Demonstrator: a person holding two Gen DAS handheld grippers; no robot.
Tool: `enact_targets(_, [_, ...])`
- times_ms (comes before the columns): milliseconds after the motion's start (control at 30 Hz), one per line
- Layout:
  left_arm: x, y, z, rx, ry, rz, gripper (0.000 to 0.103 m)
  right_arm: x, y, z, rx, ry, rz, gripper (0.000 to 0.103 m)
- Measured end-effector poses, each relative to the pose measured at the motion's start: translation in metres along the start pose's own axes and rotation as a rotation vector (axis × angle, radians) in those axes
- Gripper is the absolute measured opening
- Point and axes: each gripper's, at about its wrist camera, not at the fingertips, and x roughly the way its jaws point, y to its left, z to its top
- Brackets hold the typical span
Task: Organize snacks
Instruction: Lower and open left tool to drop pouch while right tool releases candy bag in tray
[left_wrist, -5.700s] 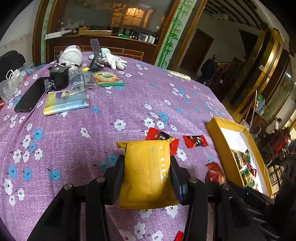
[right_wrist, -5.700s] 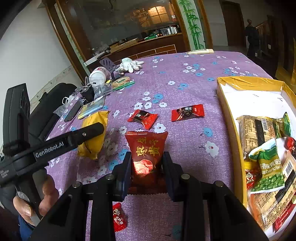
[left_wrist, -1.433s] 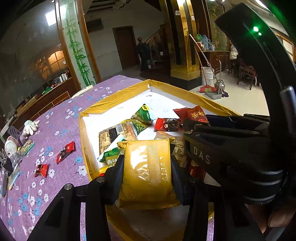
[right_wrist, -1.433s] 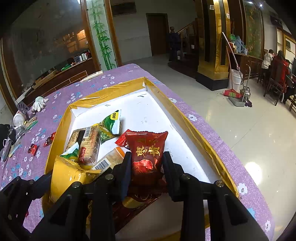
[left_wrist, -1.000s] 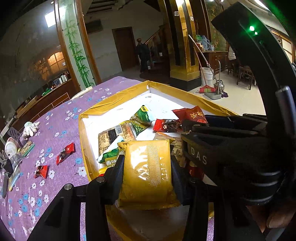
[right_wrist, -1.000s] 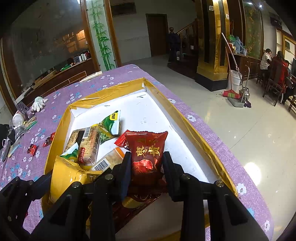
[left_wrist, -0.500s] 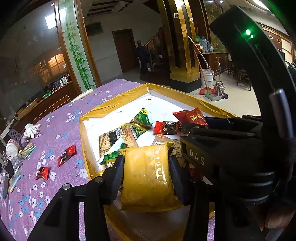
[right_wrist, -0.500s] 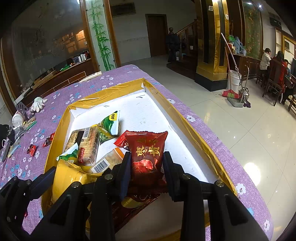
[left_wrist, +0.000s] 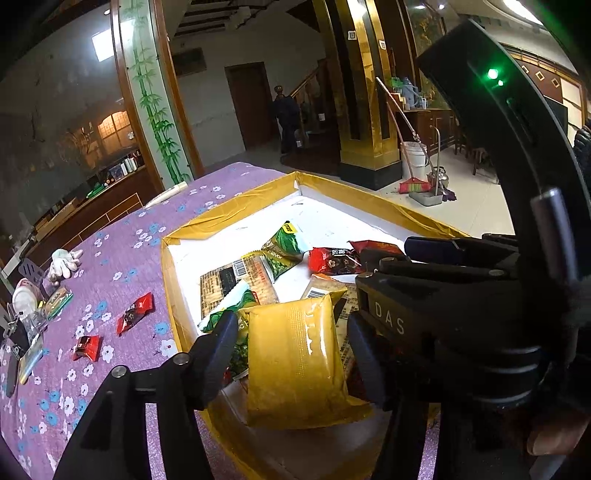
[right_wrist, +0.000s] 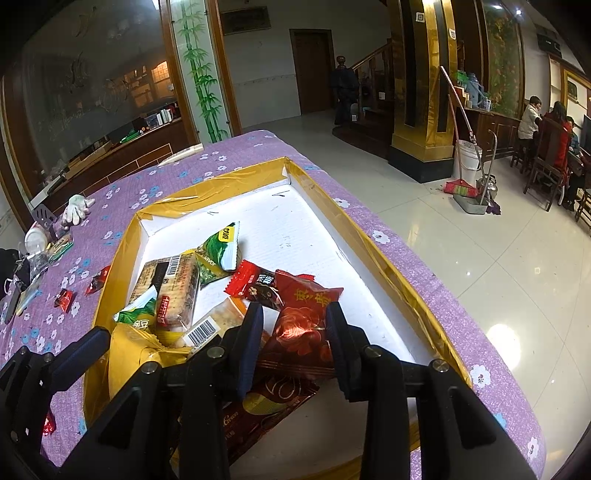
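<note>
A yellow snack packet (left_wrist: 295, 362) lies tilted on the pile at the near end of the yellow-rimmed white tray (left_wrist: 229, 218). My left gripper (left_wrist: 290, 325) straddles it with the jaws opening, and a gap shows on each side. In the right wrist view a red packet (right_wrist: 306, 317) sits between the fingers of my right gripper (right_wrist: 293, 314), whose jaws are opening. It leans against the right finger, clear of the left one. The yellow packet (right_wrist: 129, 354) shows at lower left there, in the tray (right_wrist: 207, 184).
Green packets (right_wrist: 218, 251), a biscuit pack (right_wrist: 170, 291) and a small red candy (right_wrist: 255, 284) lie in the tray. Two red candies (left_wrist: 135, 317) and a white glove (left_wrist: 64, 260) lie on the purple flowered cloth. The right gripper's black body (left_wrist: 461, 306) crowds the left view.
Both grippers' jaws have widened. The yellow packet has come free of the left pads and tilted. The red packet has tipped to the right between the right fingers. Neither hand has shifted.
</note>
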Motion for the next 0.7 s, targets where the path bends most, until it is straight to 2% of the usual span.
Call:
enact_targets(433, [-0.002,0.004,0.001,-0.012,-0.016,0.007,0.073,-0.006,0.008,-0.001,-0.010,-0.029,0.010,0.048])
enact_targets(700, [-0.002,0.005,0.002,-0.014,-0.026,0.012,0.077,-0.013,0.009,-0.002,-0.010,-0.062,0.026,0.051])
